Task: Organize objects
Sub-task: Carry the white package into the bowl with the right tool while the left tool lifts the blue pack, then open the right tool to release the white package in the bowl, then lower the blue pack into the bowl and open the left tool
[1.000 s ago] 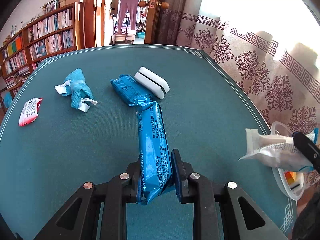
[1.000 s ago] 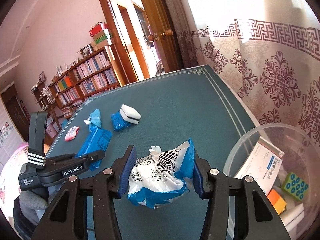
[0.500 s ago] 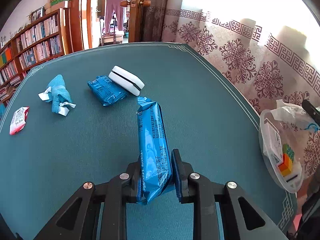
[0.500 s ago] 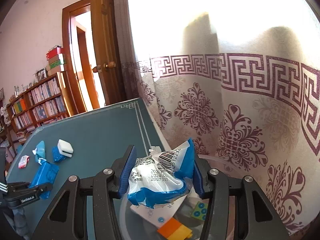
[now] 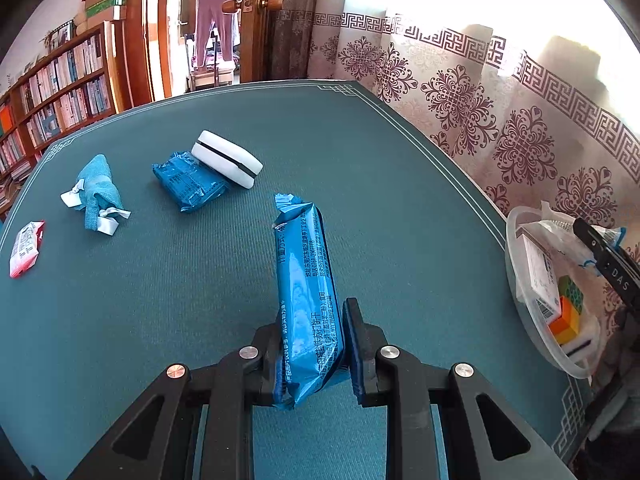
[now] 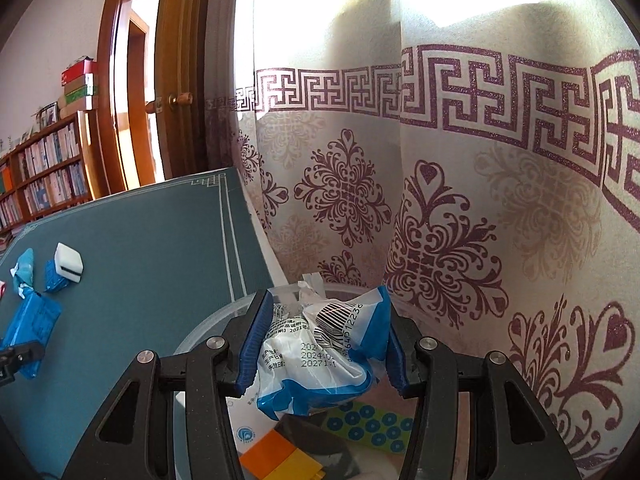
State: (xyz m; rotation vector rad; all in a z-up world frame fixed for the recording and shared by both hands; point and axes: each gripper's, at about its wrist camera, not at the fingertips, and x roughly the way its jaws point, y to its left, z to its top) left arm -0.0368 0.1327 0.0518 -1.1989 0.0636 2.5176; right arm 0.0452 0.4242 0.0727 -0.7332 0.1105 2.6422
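My left gripper is shut on a long blue snack packet, held above the green table. A white and blue plastic pouch with a barcode is clamped in my right gripper, right over a clear plastic tub at the table's right edge. In the left wrist view that tub sits at the far right with the right gripper's finger and pouch above it. A white box, an orange block and a green dotted block lie inside the tub.
On the table's far left lie a white case with a black stripe, a blue packet, a folded blue cloth and a red and white sachet. A patterned curtain hangs close behind the tub. Bookshelves and a door stand beyond.
My right gripper swung right with the pouch, from above the table to over the tub. My left gripper drifted right with the blue packet, bringing the tub further into its view.
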